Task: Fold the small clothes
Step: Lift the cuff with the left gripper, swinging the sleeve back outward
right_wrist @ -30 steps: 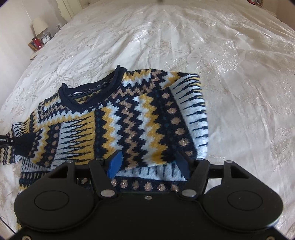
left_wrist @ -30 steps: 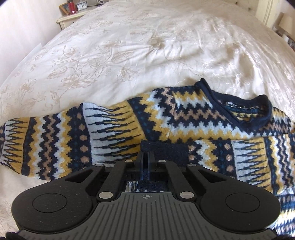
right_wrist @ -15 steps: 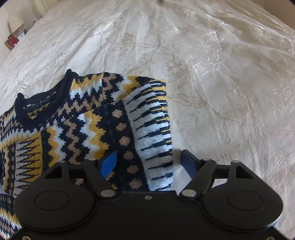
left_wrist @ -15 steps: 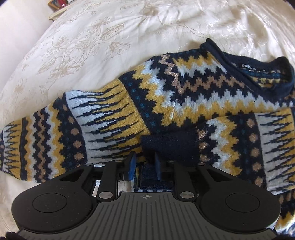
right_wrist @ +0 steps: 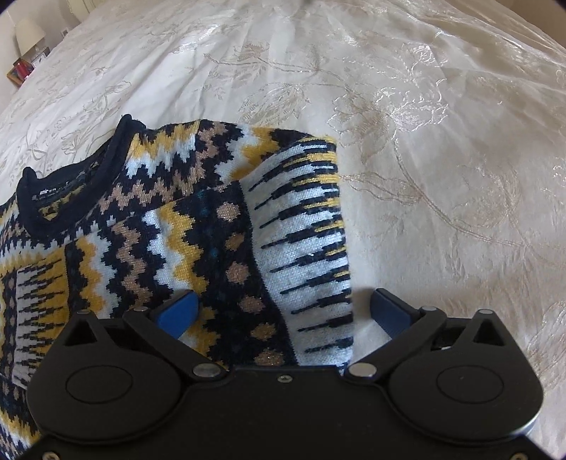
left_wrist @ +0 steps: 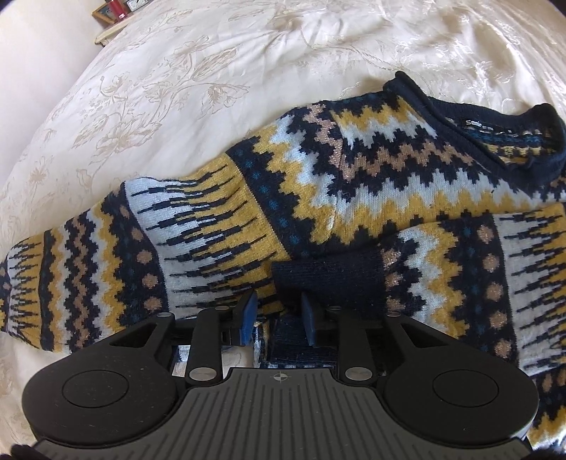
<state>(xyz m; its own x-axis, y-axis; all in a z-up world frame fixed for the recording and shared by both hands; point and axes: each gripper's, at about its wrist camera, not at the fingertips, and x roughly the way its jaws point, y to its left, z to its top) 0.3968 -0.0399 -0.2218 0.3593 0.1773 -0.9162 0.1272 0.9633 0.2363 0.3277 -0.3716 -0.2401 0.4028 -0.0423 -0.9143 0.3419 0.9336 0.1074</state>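
A small knitted sweater (left_wrist: 353, 198) in navy, yellow, white and tan zigzags lies flat on a cream bedspread (left_wrist: 212, 88). Its right sleeve is folded across the chest, with the navy cuff (left_wrist: 329, 279) lying just ahead of my left gripper (left_wrist: 277, 315). The left gripper's blue pads stand apart, open, right behind the cuff. The other sleeve (left_wrist: 88, 269) stretches out to the left. In the right wrist view the sweater (right_wrist: 198, 240) shows its folded right edge (right_wrist: 318, 254). My right gripper (right_wrist: 283, 311) is wide open, straddling that edge low over it.
The bedspread (right_wrist: 442, 159) with an embroidered flower pattern spreads on all sides. A nightstand (left_wrist: 113, 14) with a red item and a clock sits at the far left corner. A lamp (right_wrist: 30, 35) stands beyond the bed's far left.
My left gripper opened and let go of the navy cuff, leaving the sleeve laid across the chest. My right gripper, open throughout, moved closer to the sweater's right edge.
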